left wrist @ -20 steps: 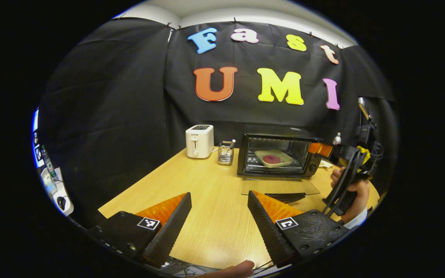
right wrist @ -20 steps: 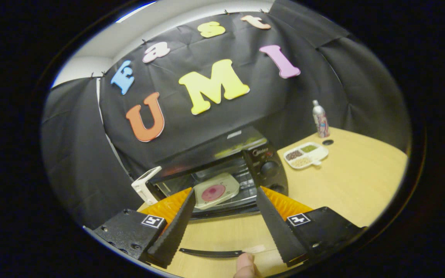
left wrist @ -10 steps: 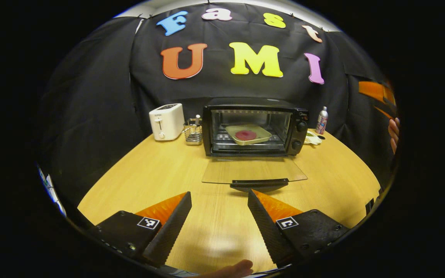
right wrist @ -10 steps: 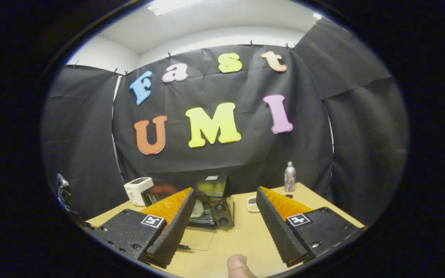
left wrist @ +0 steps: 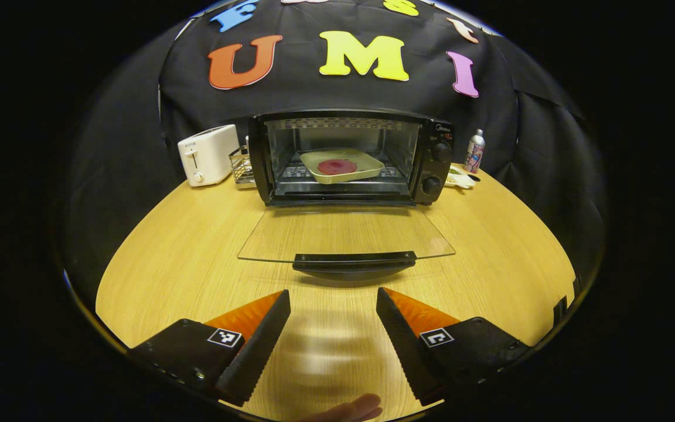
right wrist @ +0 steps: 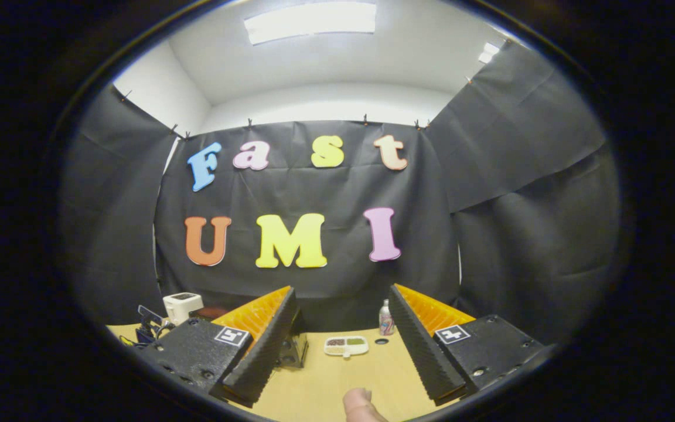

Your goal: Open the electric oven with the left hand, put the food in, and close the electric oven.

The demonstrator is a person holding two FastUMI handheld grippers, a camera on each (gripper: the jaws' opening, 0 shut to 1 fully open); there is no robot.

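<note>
Facing open oven [left wrist: 349, 158], brand lettering too small to read

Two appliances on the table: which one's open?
The black electric oven is open: its glass door lies folded down flat toward the left gripper, with the plate of food on the rack inside. The white toaster beside it isn't.

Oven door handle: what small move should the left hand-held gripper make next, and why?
Probably ease the left hand-held gripper forward to the handle: the door lies open and the plate sits inside the oven.
</note>
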